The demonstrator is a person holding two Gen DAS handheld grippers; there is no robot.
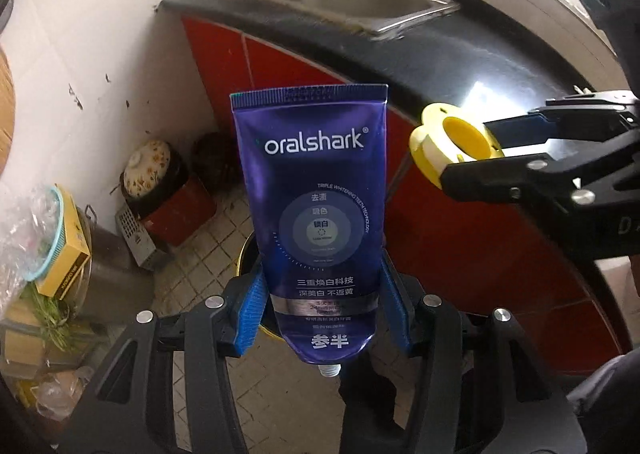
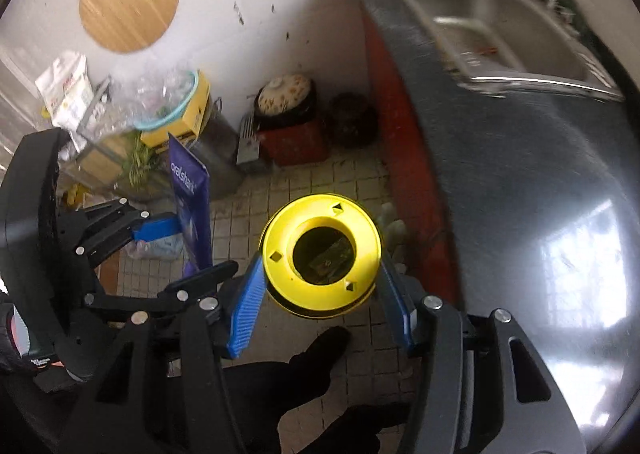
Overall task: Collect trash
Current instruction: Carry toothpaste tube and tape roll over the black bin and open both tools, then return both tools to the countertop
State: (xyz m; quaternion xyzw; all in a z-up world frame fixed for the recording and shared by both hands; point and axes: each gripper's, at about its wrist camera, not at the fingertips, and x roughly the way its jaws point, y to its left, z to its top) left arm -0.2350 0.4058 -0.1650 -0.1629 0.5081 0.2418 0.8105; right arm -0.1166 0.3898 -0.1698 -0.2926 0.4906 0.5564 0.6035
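Item 1: soft blue-violet plastic toothpaste tube printed "oralshark" [image 1: 310, 213]. Held above the tiled floor [image 1: 208, 254], crimped end up and threaded white nozzle down with no cap seen. It hangs over a yellow-rimmed round bin [image 1: 250, 254] that is partly hidden behind it, a position that looks chosen for dropping it in.

Left hand-held gripper [image 1: 320, 306]: clenched partway, the blue ribbed pads [image 1: 250, 310] pressing both edges of the tube's lower body.

Item 2: yellow plastic spool with white core and round central hole [image 2: 322, 256], carried near the dark stone surface [image 2: 520, 173] and level with the tube, likely bound for the same bin.

Right hand-held gripper [image 2: 320, 302]: closed onto the spool's flanges from both sides.
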